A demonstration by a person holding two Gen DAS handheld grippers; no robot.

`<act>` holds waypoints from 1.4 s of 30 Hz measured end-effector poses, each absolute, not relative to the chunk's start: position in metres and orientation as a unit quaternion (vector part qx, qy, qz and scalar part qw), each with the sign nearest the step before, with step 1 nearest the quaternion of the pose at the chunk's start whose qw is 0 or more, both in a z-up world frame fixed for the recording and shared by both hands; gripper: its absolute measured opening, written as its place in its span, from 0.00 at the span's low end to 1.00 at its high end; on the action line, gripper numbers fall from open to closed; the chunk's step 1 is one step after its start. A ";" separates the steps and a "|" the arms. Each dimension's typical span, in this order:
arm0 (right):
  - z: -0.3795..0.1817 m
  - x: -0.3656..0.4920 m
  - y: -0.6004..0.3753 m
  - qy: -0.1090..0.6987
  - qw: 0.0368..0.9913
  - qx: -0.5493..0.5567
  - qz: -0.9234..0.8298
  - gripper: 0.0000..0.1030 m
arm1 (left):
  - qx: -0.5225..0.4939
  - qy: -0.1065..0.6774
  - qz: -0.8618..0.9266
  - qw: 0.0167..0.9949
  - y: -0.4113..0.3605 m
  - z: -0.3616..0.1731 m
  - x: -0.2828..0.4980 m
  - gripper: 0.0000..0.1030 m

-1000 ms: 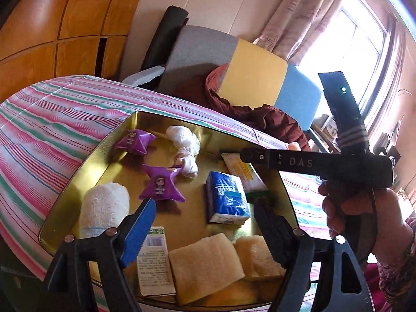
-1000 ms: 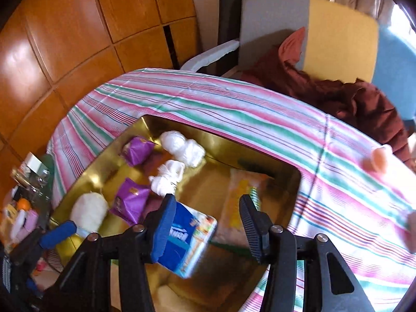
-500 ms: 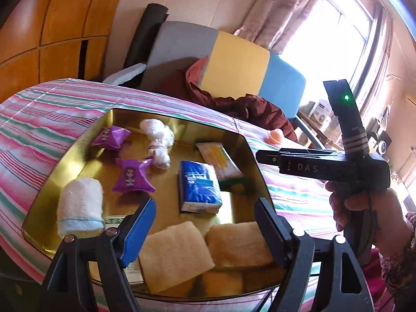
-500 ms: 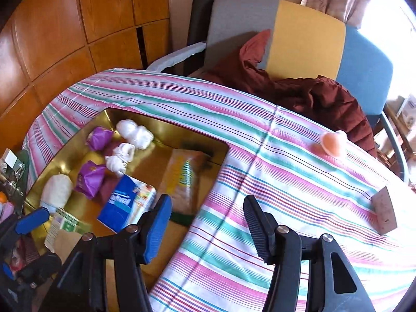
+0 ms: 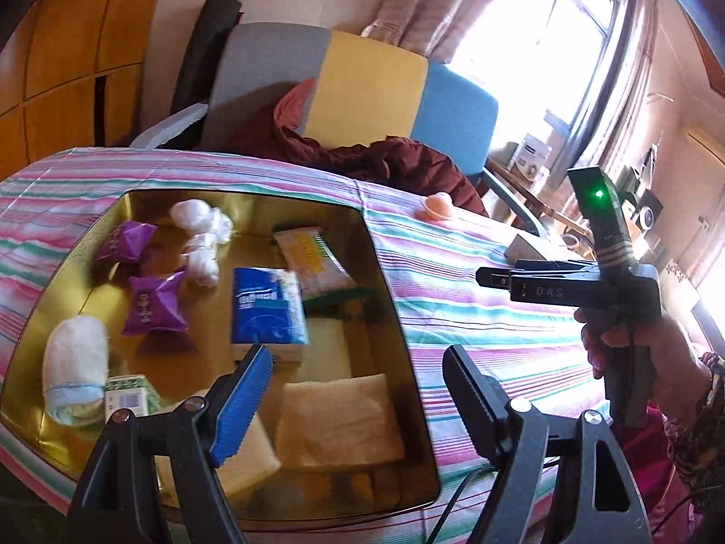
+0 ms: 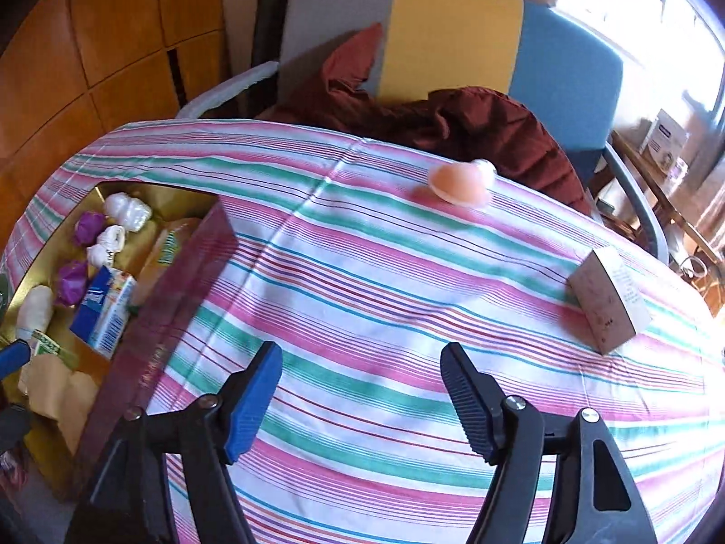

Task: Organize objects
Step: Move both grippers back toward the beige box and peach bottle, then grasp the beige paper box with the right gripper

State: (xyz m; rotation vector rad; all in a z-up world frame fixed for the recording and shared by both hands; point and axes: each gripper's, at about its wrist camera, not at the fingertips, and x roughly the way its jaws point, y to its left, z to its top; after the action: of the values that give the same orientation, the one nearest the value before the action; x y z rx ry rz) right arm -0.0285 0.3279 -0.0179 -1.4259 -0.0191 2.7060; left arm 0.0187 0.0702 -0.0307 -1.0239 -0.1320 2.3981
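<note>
a counter covered in a pink, green and white striped cloth [image 6: 362, 299] holds a gold tray [image 5: 398, 299] already filled with small items: a blue tissue pack [image 5: 267, 303], purple wrappers, cotton rolls, yellow sponges. two things lie loose on the cloth, well apart from the tray: a peach-coloured rounded object [image 6: 460, 181] ahead and slightly right of the right hand-held gripper [image 6: 362, 390], and a small cardboard box [image 6: 605, 303] further right, long axis running away from the camera. the right hand-held gripper hovers over bare cloth, fingers apart, holding nothing, and looks nearer both. the left hand-held gripper [image 5: 355, 390] hangs over the tray's near right edge, fingers also apart and empty.
</note>
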 end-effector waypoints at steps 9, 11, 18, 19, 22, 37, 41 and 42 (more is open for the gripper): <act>-0.049 -0.011 0.431 0.047 0.104 -0.511 0.852 0.83 | -0.387 -0.011 0.870 0.305 0.121 -0.026 0.019 0.77; -0.038 -0.010 0.464 0.053 0.141 -0.489 0.859 0.83 | -0.387 -0.001 0.867 0.313 0.131 -0.025 0.022 0.77; -0.014 -0.034 0.554 0.041 0.201 -0.429 0.880 0.86 | -0.397 0.028 0.851 0.342 0.165 -0.027 0.028 0.77; -0.017 -0.037 0.561 0.040 0.199 -0.427 0.881 0.86 | -0.399 0.031 0.849 0.345 0.169 -0.027 0.028 0.77; -0.025 -0.047 0.576 0.050 0.175 -0.422 0.888 0.90 | -0.405 0.040 0.843 0.350 0.178 -0.029 0.027 0.77; -0.070 -0.072 0.592 0.085 0.108 -0.462 0.876 0.51 | -0.416 0.061 0.829 0.370 0.264 -0.028 -0.014 0.77; -0.070 -0.073 0.583 0.090 0.101 -0.484 0.865 0.49 | -0.414 0.066 0.830 0.368 0.294 -0.028 -0.042 0.77; -0.069 -0.072 0.581 0.100 0.095 -0.487 0.863 0.49 | -0.412 0.064 0.832 0.365 0.299 -0.028 -0.051 0.77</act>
State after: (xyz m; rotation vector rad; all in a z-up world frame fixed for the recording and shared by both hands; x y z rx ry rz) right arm -0.0724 0.5808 -0.0693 -1.4422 0.2976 2.5573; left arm -0.0508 0.2991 -0.0277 -1.0605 0.1649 2.1393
